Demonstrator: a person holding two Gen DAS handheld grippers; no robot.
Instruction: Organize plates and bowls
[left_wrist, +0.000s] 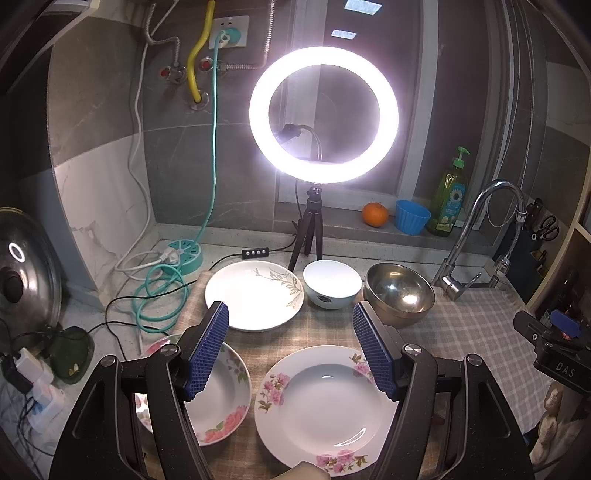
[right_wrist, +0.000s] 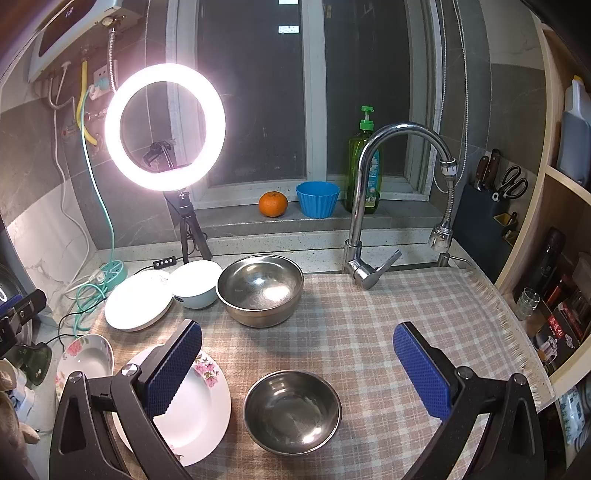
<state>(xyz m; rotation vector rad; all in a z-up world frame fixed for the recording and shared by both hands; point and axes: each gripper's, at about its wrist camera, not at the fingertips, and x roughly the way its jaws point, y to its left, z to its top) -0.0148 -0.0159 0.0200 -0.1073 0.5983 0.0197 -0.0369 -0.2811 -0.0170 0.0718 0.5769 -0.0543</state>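
Observation:
In the left wrist view, a white plate with pink flowers (left_wrist: 321, 406) lies on the checked cloth below my open, empty left gripper (left_wrist: 290, 325). A second flowered plate (left_wrist: 221, 398) lies to its left, partly behind the left finger. Behind stand a white plate with a grey leaf print (left_wrist: 255, 295), a white-and-pale-blue bowl (left_wrist: 332, 283) and a large steel bowl (left_wrist: 399, 293). In the right wrist view, my right gripper (right_wrist: 297, 341) is open and empty above a small steel bowl (right_wrist: 291, 411). The large steel bowl (right_wrist: 260, 290) stands behind it.
A lit ring light on a tripod (left_wrist: 323, 114) stands at the back. A tap (right_wrist: 373, 206) rises at the sink edge. An orange (right_wrist: 272, 204), blue cup (right_wrist: 317, 198) and soap bottle (right_wrist: 364, 162) sit on the sill. Cables and a teal power hub (left_wrist: 183, 254) lie left.

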